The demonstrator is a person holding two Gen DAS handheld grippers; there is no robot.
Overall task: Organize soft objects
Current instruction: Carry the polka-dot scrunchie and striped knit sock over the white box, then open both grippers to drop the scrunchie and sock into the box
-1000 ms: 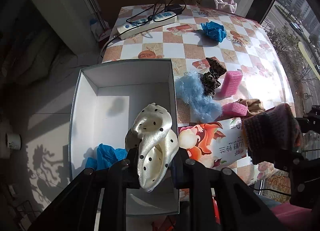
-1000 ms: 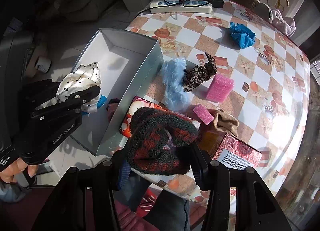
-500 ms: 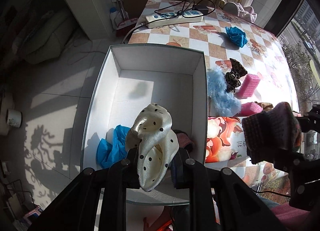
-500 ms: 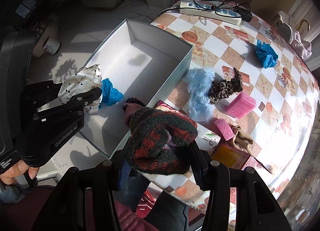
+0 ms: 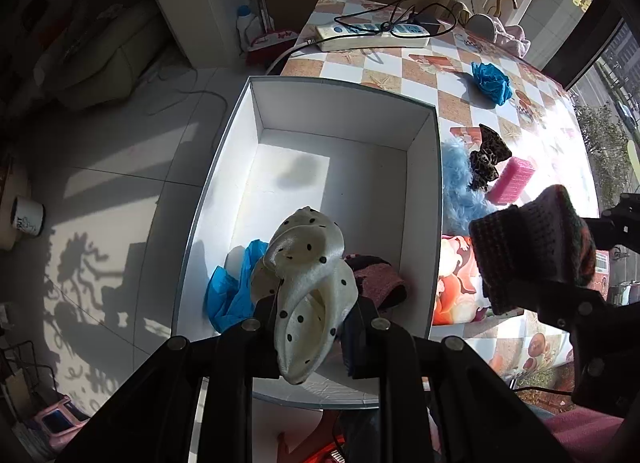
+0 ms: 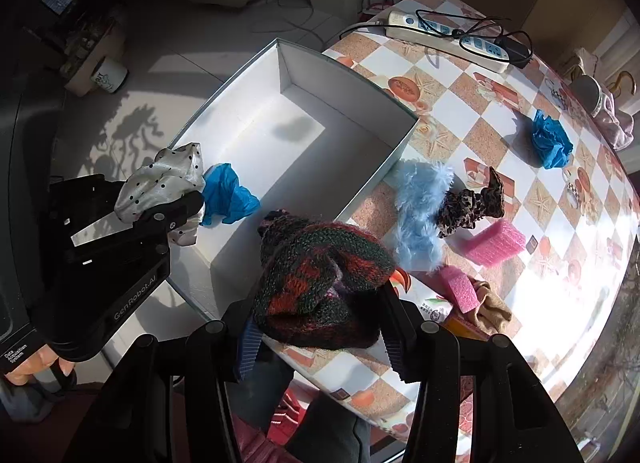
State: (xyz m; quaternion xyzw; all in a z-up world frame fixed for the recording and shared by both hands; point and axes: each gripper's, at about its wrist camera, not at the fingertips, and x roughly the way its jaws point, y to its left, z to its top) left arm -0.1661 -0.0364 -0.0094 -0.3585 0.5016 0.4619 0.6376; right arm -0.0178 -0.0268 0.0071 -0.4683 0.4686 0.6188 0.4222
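The left gripper (image 5: pixel 310 337) is clamped tight on a cream polka-dot cloth (image 5: pixel 308 283), pinched near its lower end so that the loose folds stand up ahead of the fingers. It hangs over the near end of the white box (image 5: pixel 424 199), directly above a crumpled blue plastic piece (image 5: pixel 232 287) and a dark pink knit item (image 5: pixel 378 281) already lying on the box floor; this position appears chosen for a straight drop among the pieces already collected. The right gripper (image 6: pixel 318 329) holds a bulky red-and-green knitted piece (image 6: pixel 320 279) between part-spread fingers, the wide stance evidently dictated by the thickness of the bundle. It sits just off the box's near corner, over the table edge and a printed packet (image 5: pixel 456 283), not yet above the box interior. Beyond the right gripper, on the checked tablecloth (image 6: pixel 496 111), remain a fluffy light-blue item (image 6: pixel 420 207), a leopard-print scrunchie (image 6: pixel 472 203), two pink sponges (image 6: pixel 494 243), a tan cloth (image 6: pixel 490 309) and a further blue bundle (image 6: pixel 552 139), well apart from the box. A power strip (image 6: pixel 448 41) lies at the far end. Judgement: sorting is partway complete; both held pieces await release into the box.
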